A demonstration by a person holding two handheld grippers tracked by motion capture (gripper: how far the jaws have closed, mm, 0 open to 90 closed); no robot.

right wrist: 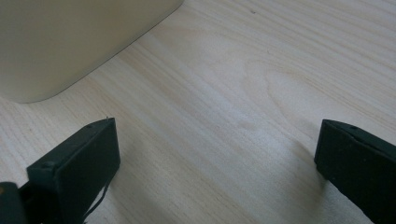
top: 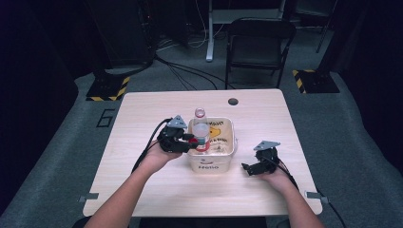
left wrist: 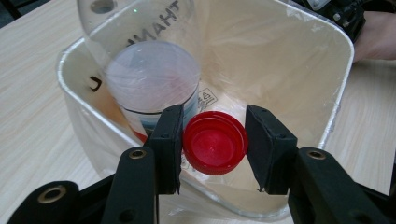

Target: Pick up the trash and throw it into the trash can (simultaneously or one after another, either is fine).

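Left gripper view | red cap (left wrist: 214,148) between my left gripper (left wrist: 212,140) jaws, over the lined bin (left wrist: 343,70) beside the bottle (left wrist: 154,79) | light, rigid, slick plastic: pinch the ribbed rim | right gripper (right wrist: 217,154) spread wide over the table (right wrist: 261,70), holding nothing.

high view: overhead, forward-down | gripper views: close | shared: bin (top: 212,161)
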